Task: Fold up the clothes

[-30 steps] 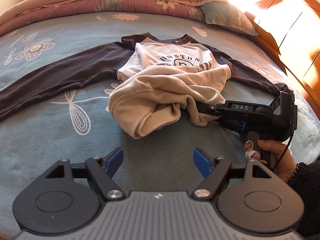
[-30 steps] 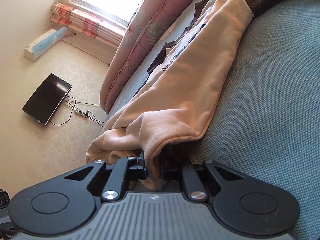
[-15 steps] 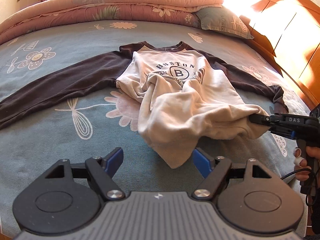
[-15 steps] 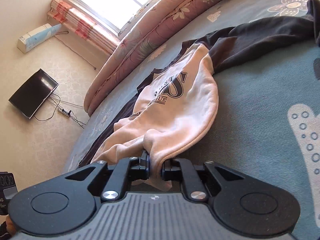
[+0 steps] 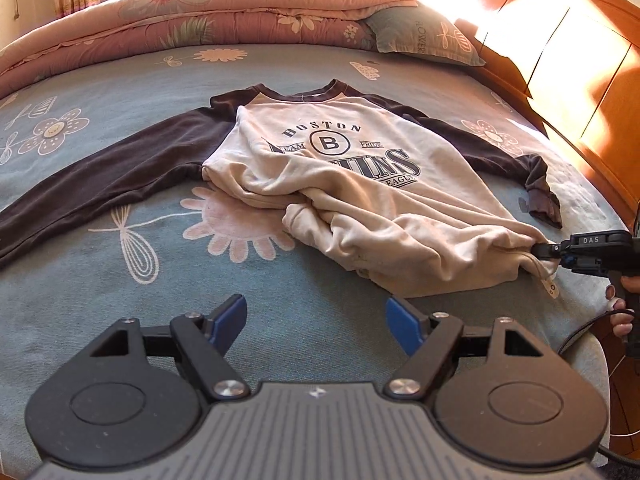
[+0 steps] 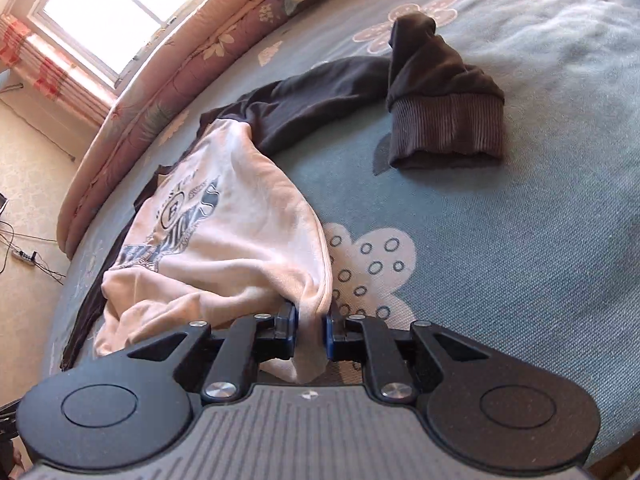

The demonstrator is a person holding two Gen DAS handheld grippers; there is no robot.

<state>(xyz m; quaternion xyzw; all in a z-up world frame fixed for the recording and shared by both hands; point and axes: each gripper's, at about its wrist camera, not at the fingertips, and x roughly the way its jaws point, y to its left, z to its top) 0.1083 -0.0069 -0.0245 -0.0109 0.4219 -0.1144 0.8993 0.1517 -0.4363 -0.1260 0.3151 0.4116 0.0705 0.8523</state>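
Sweatshirt (image 5: 360, 184): cream body, dark sleeves, spread mid-frame on the bed (image 5: 120, 300).
Print: "BOSTON", circled "B", "TEAM PRIDE".
Right gripper (image 6: 311, 334): marked "DAS"; fingers opening, hem corner between them.
Left gripper (image 5: 316, 318): lower frame, fingers wide, empty.
Pillow (image 5: 424, 36): "FLOWER".

A cream sweatshirt (image 5: 360, 184) with dark sleeves lies face-up on the bed, its hem bunched.

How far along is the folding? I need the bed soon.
Barely started. Done: the sweatshirt lies face up, left sleeve straight. In hand: the right claw, jaws opening, has the hem corner between them. Left: bunched hem, crumpled right cuff, every fold. Left claw open, empty.
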